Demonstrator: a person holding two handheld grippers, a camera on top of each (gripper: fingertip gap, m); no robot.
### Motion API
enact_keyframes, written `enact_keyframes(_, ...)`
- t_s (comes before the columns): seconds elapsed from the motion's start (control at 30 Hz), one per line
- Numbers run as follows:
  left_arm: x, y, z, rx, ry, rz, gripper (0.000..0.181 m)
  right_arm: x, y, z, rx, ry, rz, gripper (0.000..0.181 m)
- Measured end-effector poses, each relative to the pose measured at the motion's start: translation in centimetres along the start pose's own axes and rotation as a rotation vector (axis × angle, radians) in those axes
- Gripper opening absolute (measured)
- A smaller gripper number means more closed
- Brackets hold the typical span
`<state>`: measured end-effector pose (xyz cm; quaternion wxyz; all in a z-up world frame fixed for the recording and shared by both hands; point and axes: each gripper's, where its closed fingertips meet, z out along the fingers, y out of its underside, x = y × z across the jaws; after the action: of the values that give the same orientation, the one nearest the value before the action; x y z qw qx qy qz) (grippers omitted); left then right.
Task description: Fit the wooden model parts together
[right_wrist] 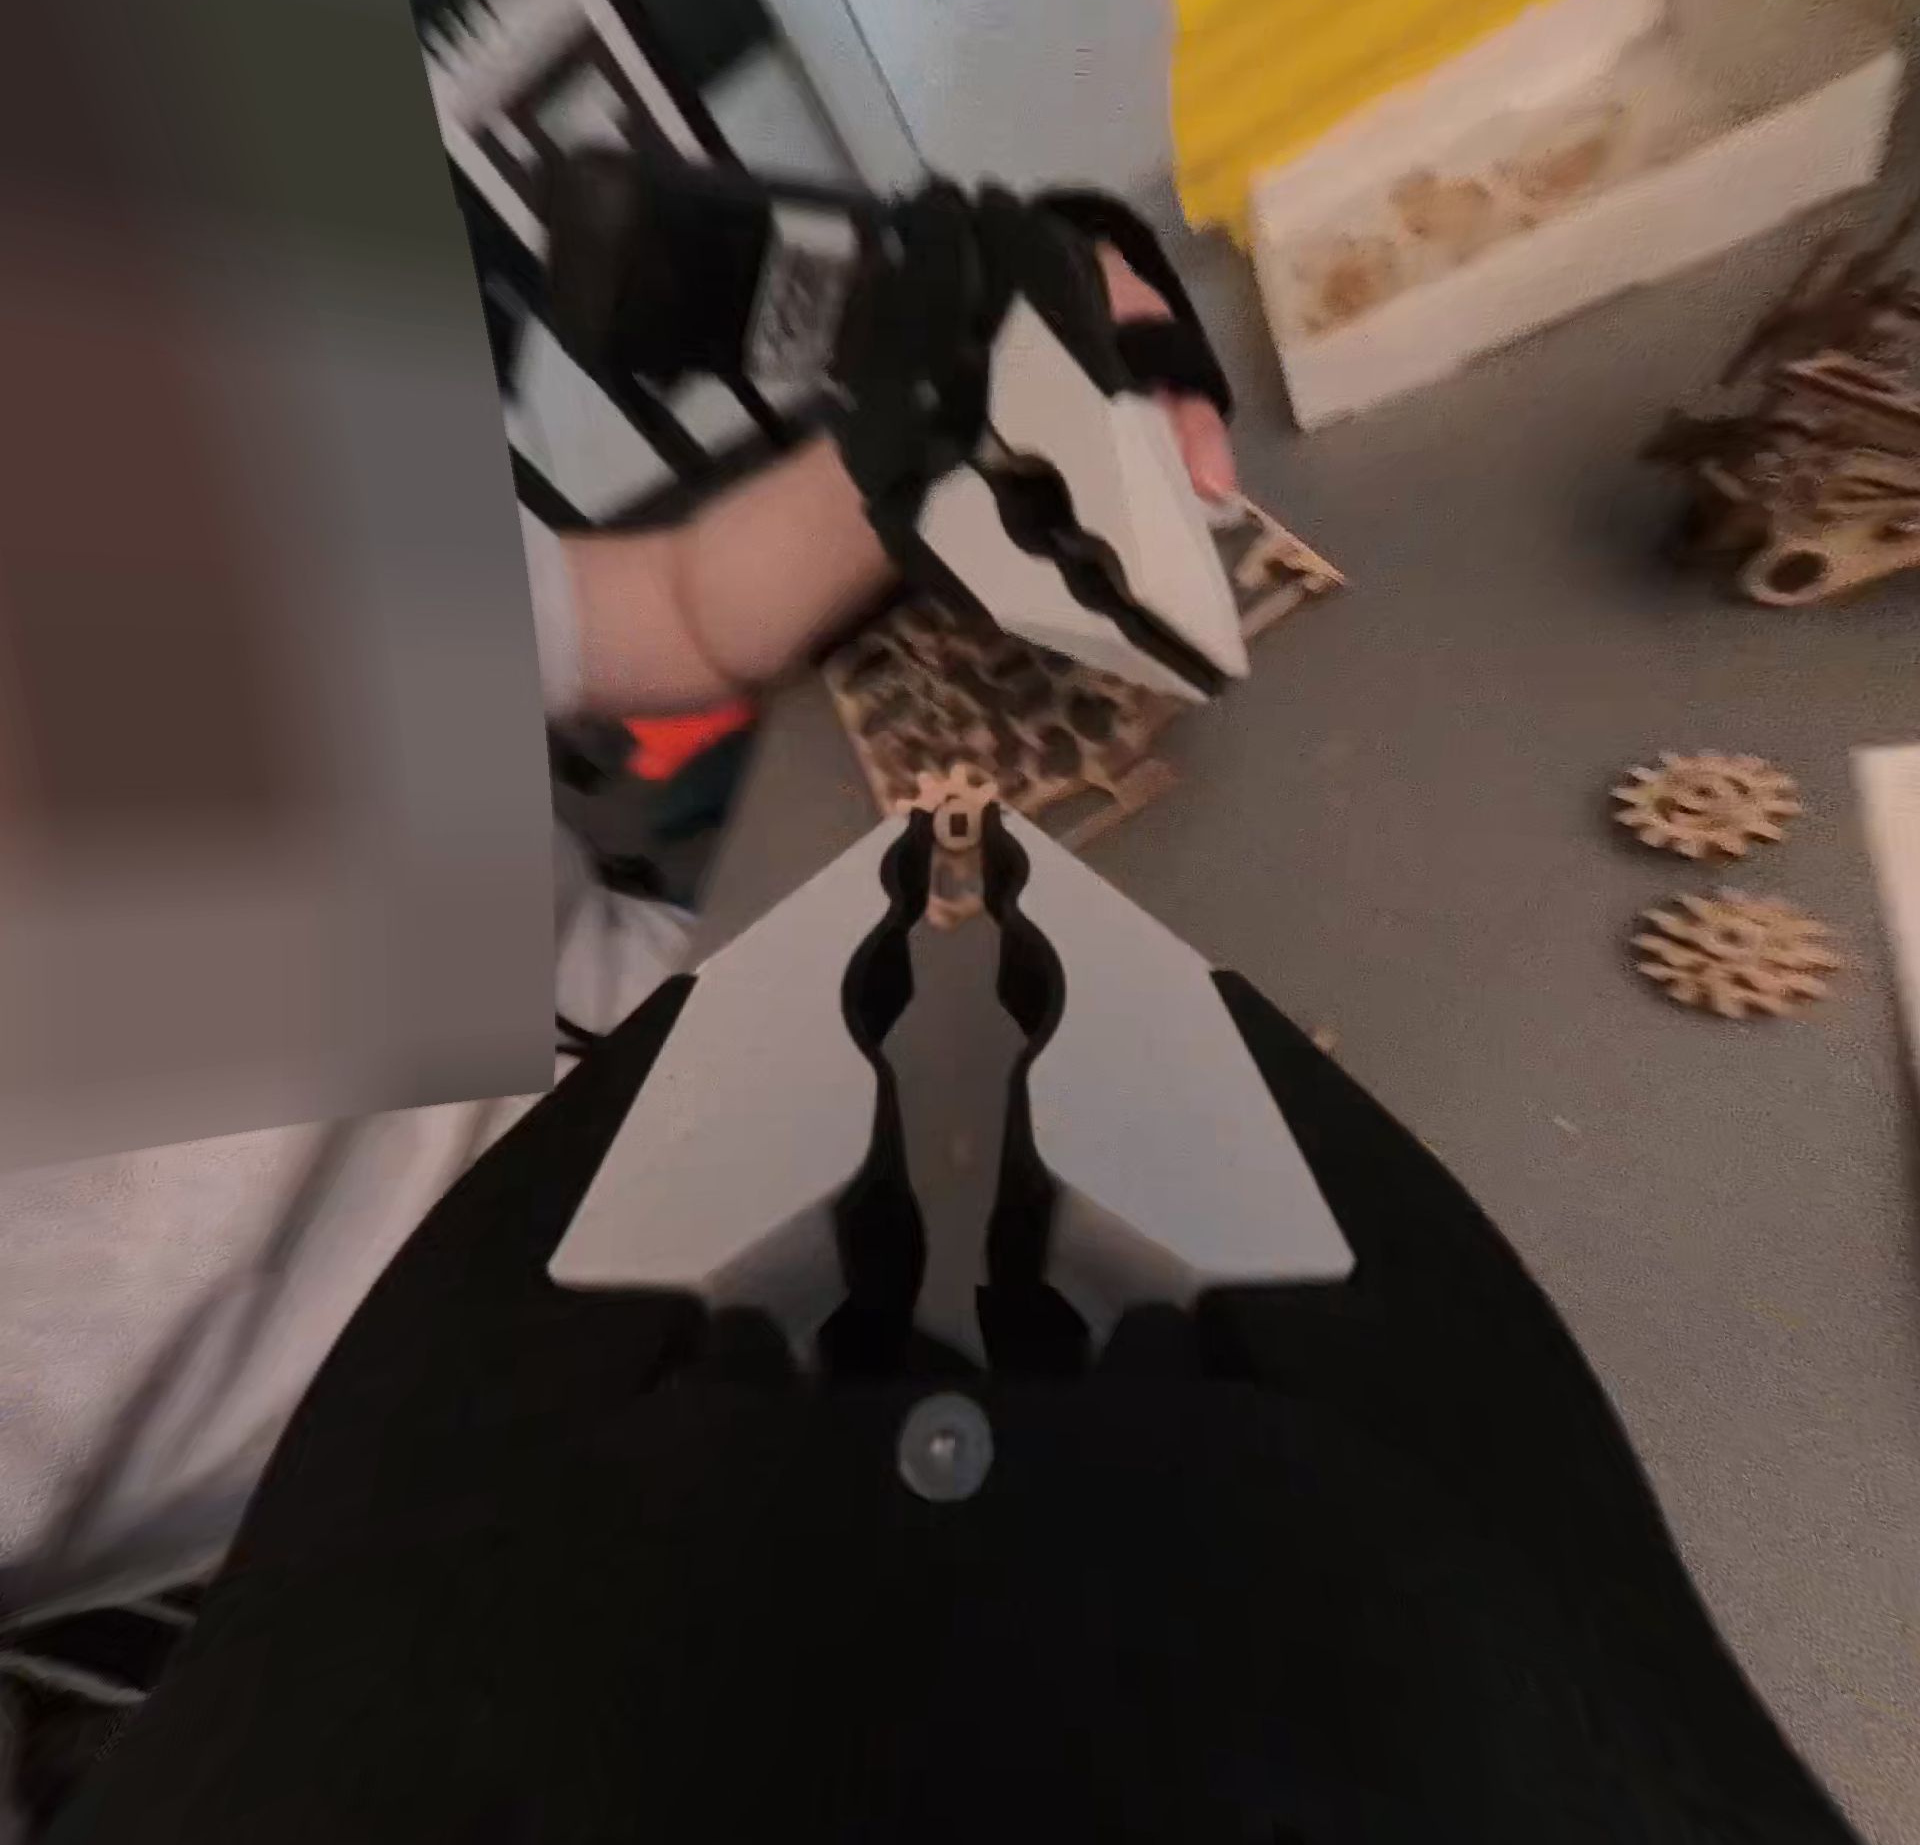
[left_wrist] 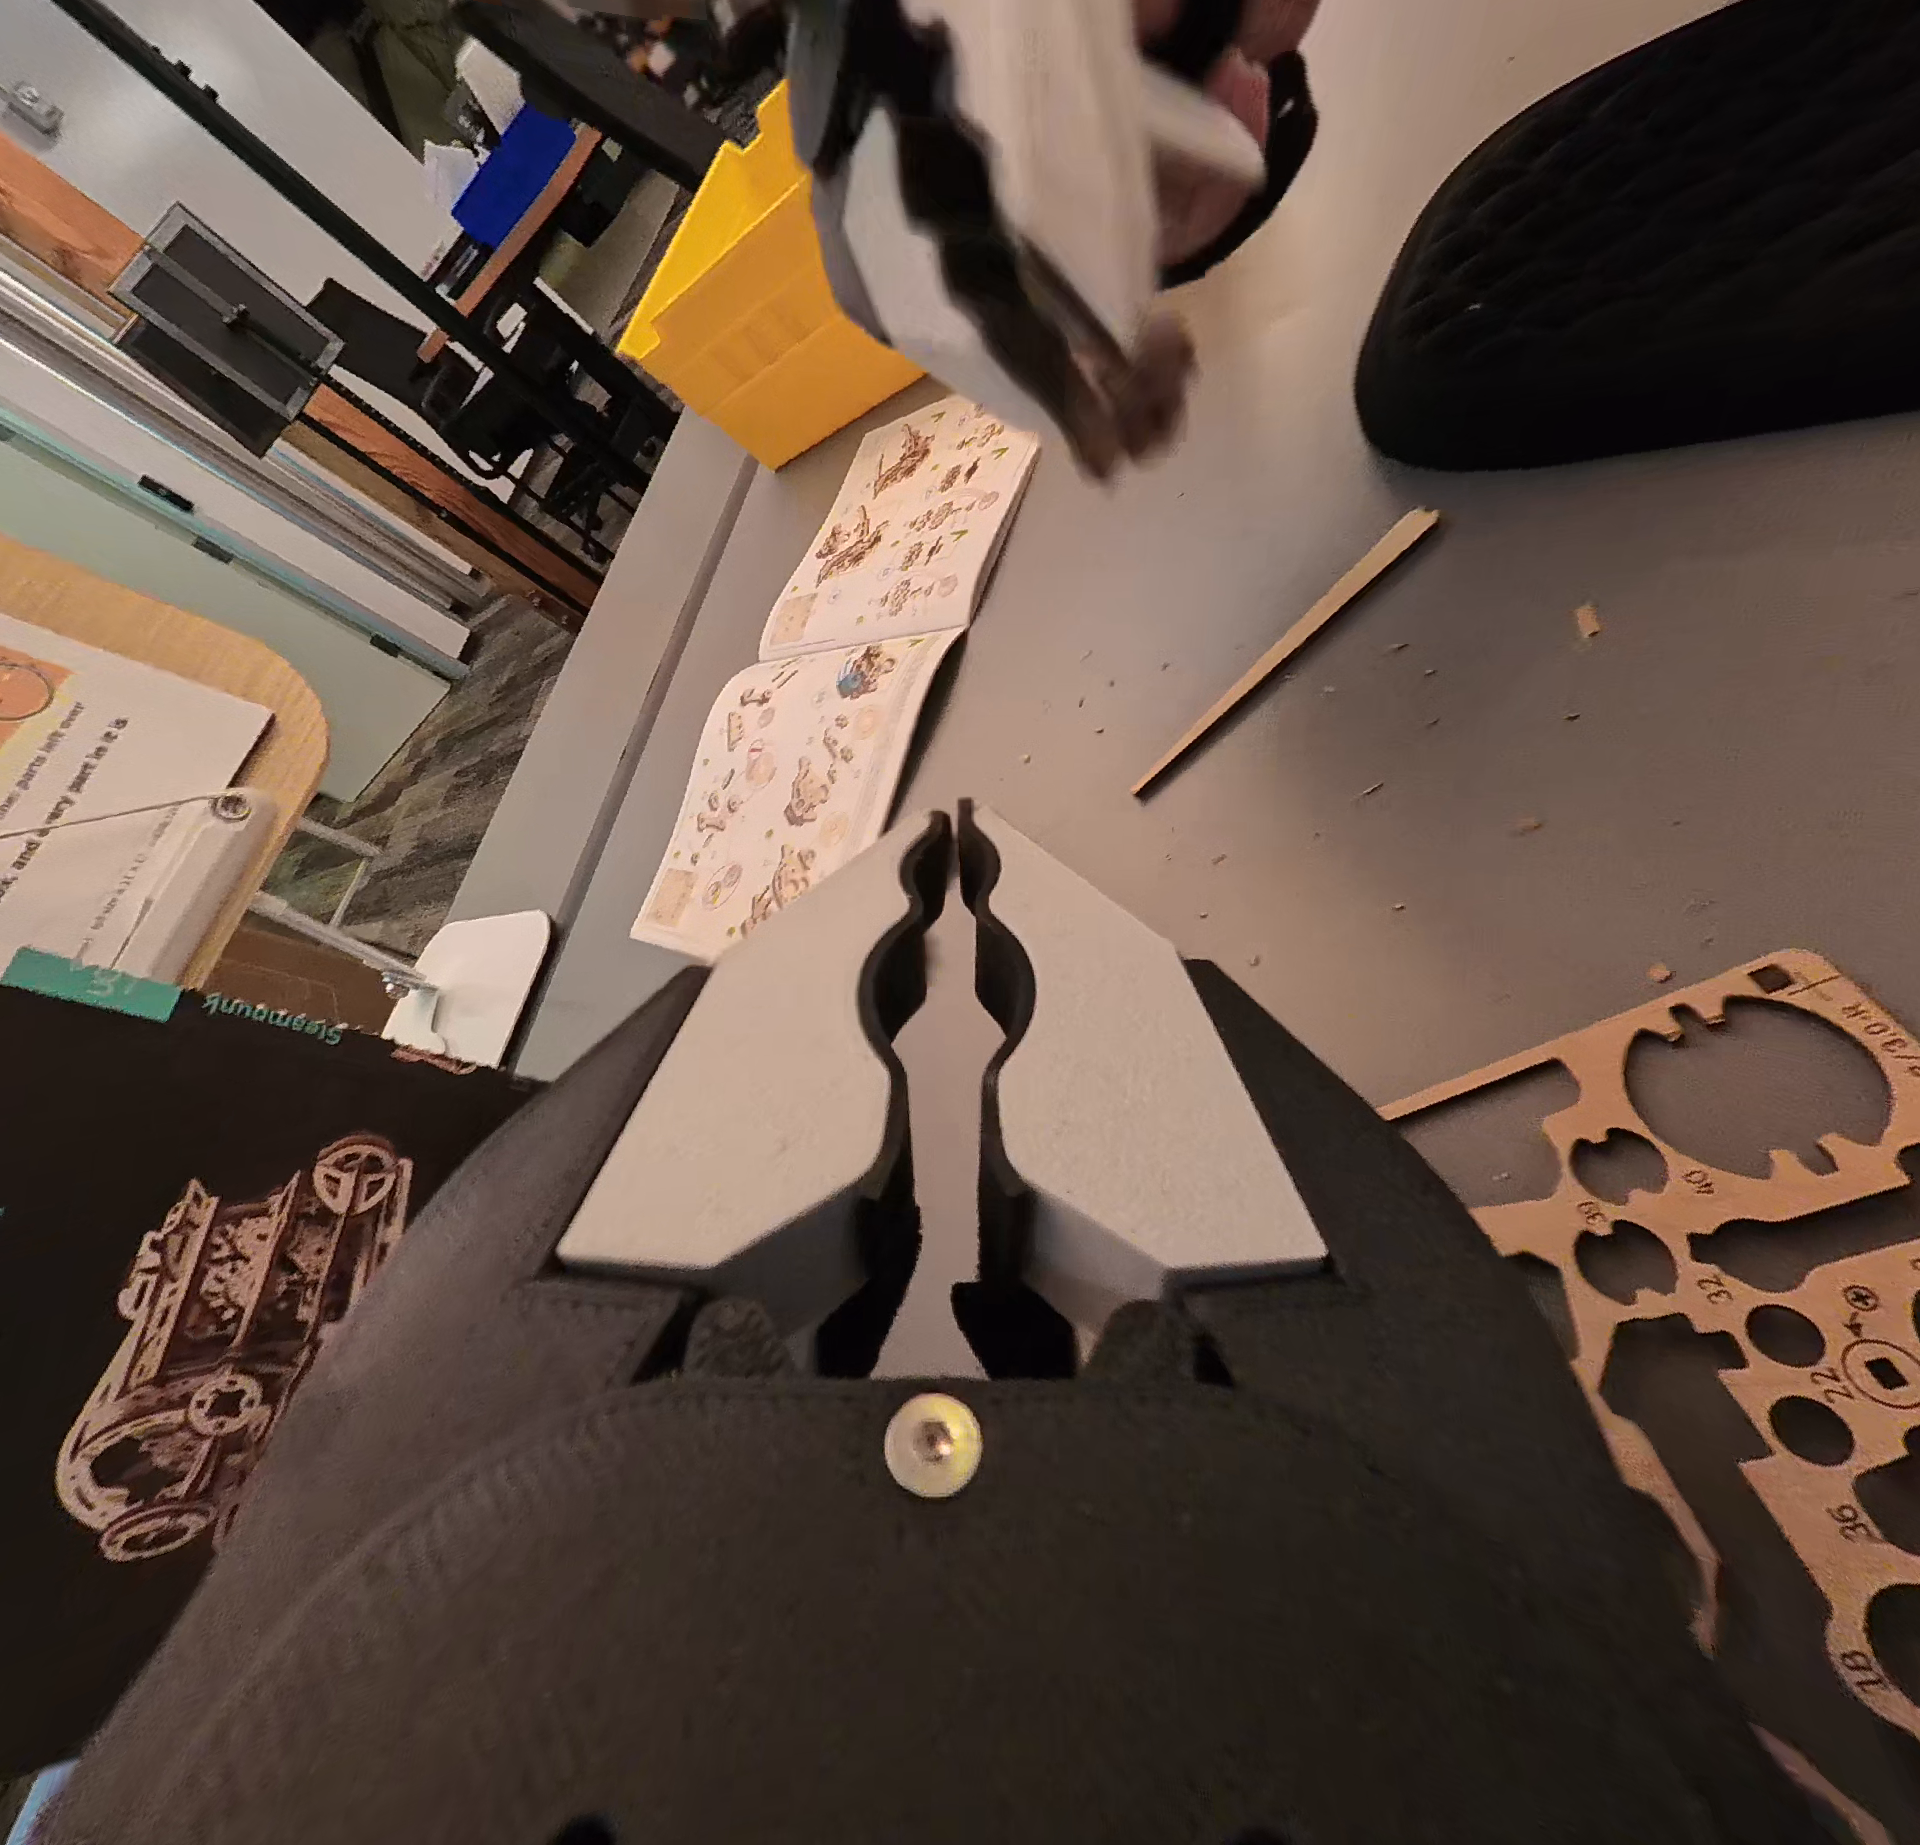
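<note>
My right gripper [right_wrist: 951, 821] is shut on a small wooden gear part [right_wrist: 952, 860], which sticks out between the fingertips above the grey table [right_wrist: 1455, 1068]. My left gripper [left_wrist: 957, 821] is shut with nothing between its jaws and hovers over the table near the open instruction booklet [left_wrist: 862, 673]. In the right wrist view the left gripper [right_wrist: 1229, 668] hangs over a punched wooden parts sheet [right_wrist: 987, 704]. In the left wrist view the right gripper [left_wrist: 1127, 434] is a blur at the top. Two loose wooden gears [right_wrist: 1704, 808] [right_wrist: 1735, 954] lie to the right.
A partly built wooden model [right_wrist: 1808, 486] and a white box of wooden parts [right_wrist: 1558, 216] sit at the back right by a yellow bin [left_wrist: 769, 289]. A wooden strip [left_wrist: 1288, 652], a punched sheet [left_wrist: 1714, 1276], a black kit box [left_wrist: 208, 1328] and a black ribbed object [left_wrist: 1662, 237] lie around. There is about 7 cm between the tips of the two grippers.
</note>
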<state>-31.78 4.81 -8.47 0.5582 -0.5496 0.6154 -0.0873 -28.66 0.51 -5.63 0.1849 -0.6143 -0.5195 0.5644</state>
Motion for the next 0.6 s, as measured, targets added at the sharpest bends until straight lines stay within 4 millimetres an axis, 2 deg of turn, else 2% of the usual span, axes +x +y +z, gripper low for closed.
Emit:
enact_keyframes(0.1, -0.8, 0.6, -0.3, -0.014, -0.024, -0.014, 0.0, 2.6, 4.0, 1.0, -0.372, 0.329, -0.284, 0.009)
enact_keyframes(0.17, -1.1, 0.8, -0.4, -0.014, -0.03, -0.027, 0.0, 3.0, 5.6, 1.8, -0.506, 0.382, -0.347, 0.009)
enact_keyframes(0.3, -0.9, 1.0, -0.3, -0.03, -0.022, -0.021, 0.0, 4.0, 7.8, 2.5, -0.654, 0.421, -0.348, 0.009)
enact_keyframes(0.43, -0.6, 1.2, -0.1, -0.046, -0.011, -0.006, 0.0, 4.2, 8.8, 2.6, -0.749, 0.455, -0.389, 0.011)
enact_keyframes(0.47, -0.5, 1.2, -0.1, -0.048, -0.011, -0.005, 0.0, 4.1, 8.9, 2.5, -0.765, 0.463, -0.389, 0.019)
enact_keyframes(0.5, -0.5, 1.3, -0.1, -0.049, -0.008, -0.005, 0.0, 4.0, 8.8, 2.4, -0.772, 0.47, -0.388, 0.023)
enact_keyframes(0.6, -0.5, 1.2, -0.1, -0.048, -0.009, -0.004, 0.0, 3.4, 7.6, 2.6, -0.715, 0.458, -0.399, 0.016)
